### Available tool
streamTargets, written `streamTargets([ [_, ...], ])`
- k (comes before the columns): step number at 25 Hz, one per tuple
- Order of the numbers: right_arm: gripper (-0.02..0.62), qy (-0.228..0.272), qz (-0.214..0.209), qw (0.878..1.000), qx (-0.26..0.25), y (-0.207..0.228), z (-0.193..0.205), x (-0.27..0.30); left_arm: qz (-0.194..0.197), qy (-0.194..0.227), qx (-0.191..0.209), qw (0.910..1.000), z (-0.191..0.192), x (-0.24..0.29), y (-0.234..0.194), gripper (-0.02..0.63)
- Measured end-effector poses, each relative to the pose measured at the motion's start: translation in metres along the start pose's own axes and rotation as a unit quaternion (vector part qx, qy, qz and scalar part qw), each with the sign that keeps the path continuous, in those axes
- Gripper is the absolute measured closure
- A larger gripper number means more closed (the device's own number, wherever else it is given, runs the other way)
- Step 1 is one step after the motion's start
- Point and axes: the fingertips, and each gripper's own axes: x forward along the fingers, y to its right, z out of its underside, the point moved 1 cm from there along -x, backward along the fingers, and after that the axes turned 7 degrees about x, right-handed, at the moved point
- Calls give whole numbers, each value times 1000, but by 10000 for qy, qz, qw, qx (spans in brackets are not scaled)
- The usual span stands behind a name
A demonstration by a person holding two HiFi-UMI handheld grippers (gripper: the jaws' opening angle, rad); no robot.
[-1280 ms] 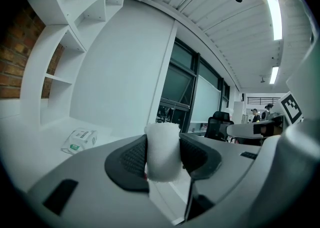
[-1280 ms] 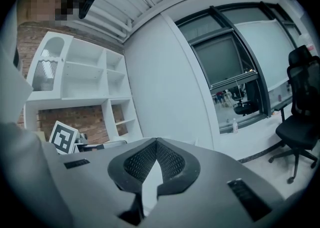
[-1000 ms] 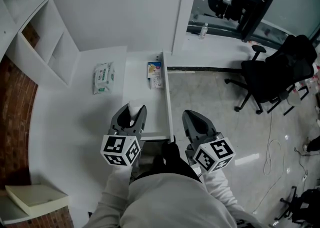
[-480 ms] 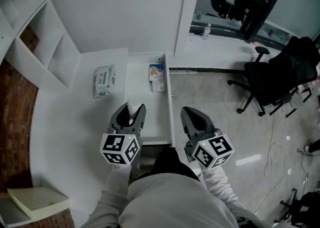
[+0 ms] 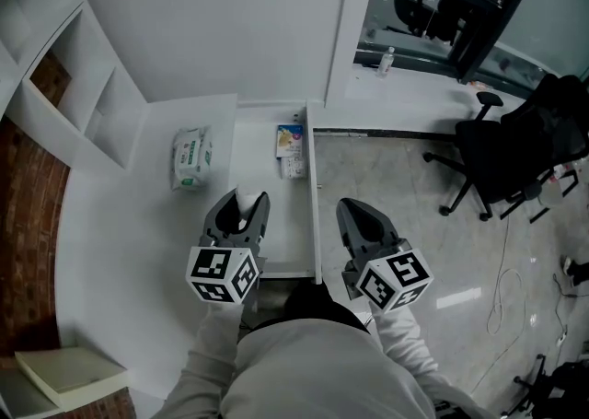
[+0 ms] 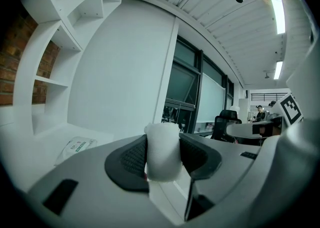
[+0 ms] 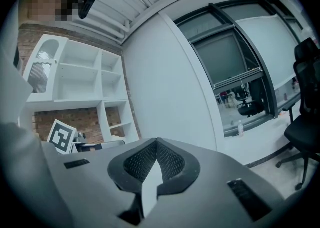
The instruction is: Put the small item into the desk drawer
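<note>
Drop not yet done: left hand-held gripper [image 5: 241, 201] clamps the small white item [image 6: 162, 157] over the open drawer [image 5: 281, 224] near end, right hand-held gripper [image 7: 156, 147] closed empty beside the drawer.

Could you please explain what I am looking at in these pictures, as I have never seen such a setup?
No robot here: a person holds a two-jaw gripper in each hand. The top-down picture comes from a camera on the person's head; the other two come from cameras riding on the grippers, looking along their jaws. The left gripper is closed on a small white item by the open drawer, which holds a small packet. The right gripper is shut and empty. A pack of wipes lies on the white desk.
</note>
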Motion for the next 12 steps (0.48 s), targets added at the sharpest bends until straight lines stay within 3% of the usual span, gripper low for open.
streamTargets([
  [12, 568, -137, -60, 9999, 16, 22, -6, 27, -24, -397, -17, 9992, 26, 49, -14, 416],
])
